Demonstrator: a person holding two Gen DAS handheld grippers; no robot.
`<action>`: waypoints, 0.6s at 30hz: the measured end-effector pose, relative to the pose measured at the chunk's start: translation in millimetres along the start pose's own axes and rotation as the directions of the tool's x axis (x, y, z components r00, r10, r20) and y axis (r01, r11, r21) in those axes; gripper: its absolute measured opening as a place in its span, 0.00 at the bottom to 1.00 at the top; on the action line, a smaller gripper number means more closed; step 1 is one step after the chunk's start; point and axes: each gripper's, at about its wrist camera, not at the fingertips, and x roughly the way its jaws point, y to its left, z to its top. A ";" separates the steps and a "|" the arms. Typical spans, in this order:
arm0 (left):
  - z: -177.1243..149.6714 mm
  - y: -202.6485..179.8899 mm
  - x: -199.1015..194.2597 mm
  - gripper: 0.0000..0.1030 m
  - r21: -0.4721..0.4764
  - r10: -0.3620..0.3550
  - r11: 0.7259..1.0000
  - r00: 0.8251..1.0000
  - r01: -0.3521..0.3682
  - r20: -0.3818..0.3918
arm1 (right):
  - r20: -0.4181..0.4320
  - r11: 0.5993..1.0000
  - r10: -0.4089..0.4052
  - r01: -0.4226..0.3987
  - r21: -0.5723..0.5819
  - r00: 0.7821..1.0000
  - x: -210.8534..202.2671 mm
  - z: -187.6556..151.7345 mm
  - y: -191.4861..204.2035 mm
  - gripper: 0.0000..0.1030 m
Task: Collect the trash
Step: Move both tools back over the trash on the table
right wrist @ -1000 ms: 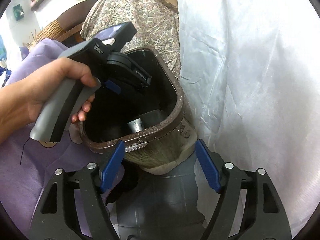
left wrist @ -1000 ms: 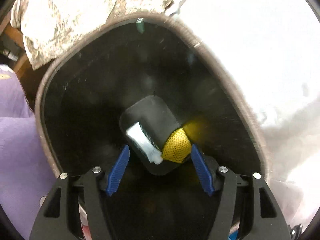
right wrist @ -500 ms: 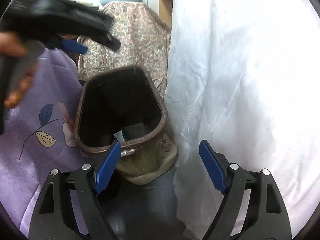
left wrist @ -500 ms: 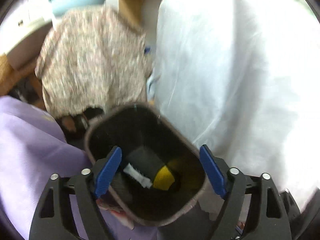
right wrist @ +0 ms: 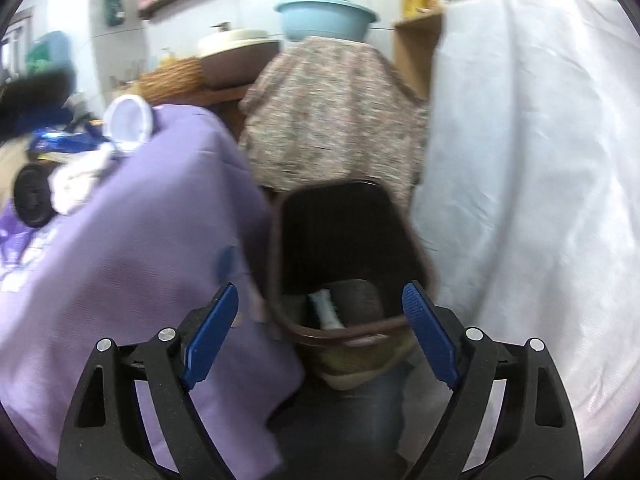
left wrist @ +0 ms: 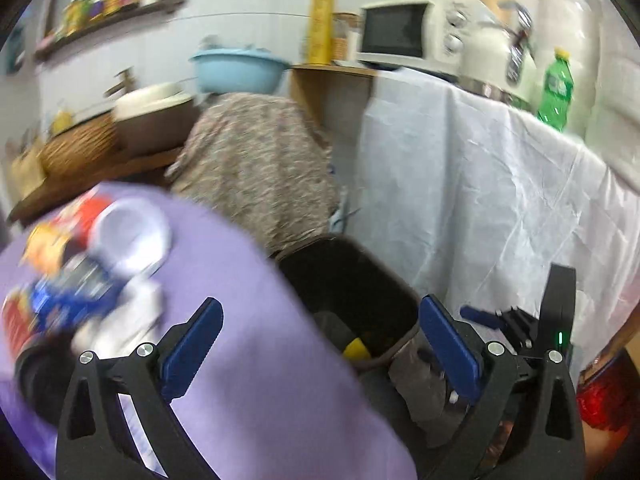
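A dark brown trash bin [left wrist: 352,280] [right wrist: 344,236] stands on the floor between a purple-clothed table and a white-draped table. Inside it lie a yellow mesh piece [left wrist: 356,350] and a white tube [right wrist: 326,308]. My left gripper [left wrist: 320,340] is open and empty, raised above the purple table's edge, left of the bin. My right gripper [right wrist: 320,332] is open and empty, just in front of the bin's near rim; it also shows in the left wrist view [left wrist: 516,324]. Trash lies on the purple table: a white paper cup [left wrist: 130,236] [right wrist: 128,122], colourful wrappers [left wrist: 60,292] and crumpled white paper [right wrist: 78,178].
The purple tablecloth [right wrist: 120,260] hangs at the left. The white cloth [left wrist: 480,208] drapes a table at the right with a microwave [left wrist: 404,32] and a green bottle [left wrist: 554,90]. A patterned cloth [right wrist: 332,112] with a blue basin [right wrist: 324,12] stands behind the bin.
My left gripper has risen out of the bin and swung left over the purple table. My right gripper has tilted up and moved back a little. Both stayed open.
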 end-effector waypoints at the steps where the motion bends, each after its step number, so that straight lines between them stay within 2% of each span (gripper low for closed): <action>1: -6.6 10.8 -9.2 0.94 -0.027 0.010 1.000 1.000 -0.010 0.002 | 0.000 1.000 0.017 -0.017 -0.007 1.000 -0.4 2.0 6.9 0.81; 4: -27.6 40.1 -42.6 0.94 -0.097 0.090 0.991 0.996 -0.090 0.004 | -0.004 0.995 0.090 -0.090 -0.041 0.996 -1.6 10.2 28.6 0.81; 6: -42.5 58.4 -64.2 0.94 -0.120 0.162 0.980 0.987 -0.160 0.008 | -0.007 0.989 0.131 -0.131 -0.068 0.991 -2.2 15.1 43.8 0.81; 10: -65.4 95.5 -102.5 0.94 -0.184 0.300 0.939 0.954 -0.292 0.017 | 0.000 0.956 0.261 -0.258 -0.138 0.965 -9.6 27.5 81.1 0.81; 14: -84.4 128.7 -119.5 0.94 -0.272 0.359 0.897 0.933 -0.348 -0.013 | 0.010 0.905 0.366 -0.353 -0.239 0.931 -18.1 42.5 123.5 0.81; 16: -90.4 140.9 -121.6 0.94 -0.304 0.372 0.881 0.928 -0.364 -0.032 | 0.026 0.876 0.397 -0.370 -0.309 0.918 -23.1 51.6 147.1 0.81; 18: -98.9 153.7 -124.8 0.94 -0.334 0.371 0.870 0.928 -0.363 -0.042 | 0.038 0.855 0.402 -0.360 -0.373 0.915 -25.9 58.8 167.9 0.81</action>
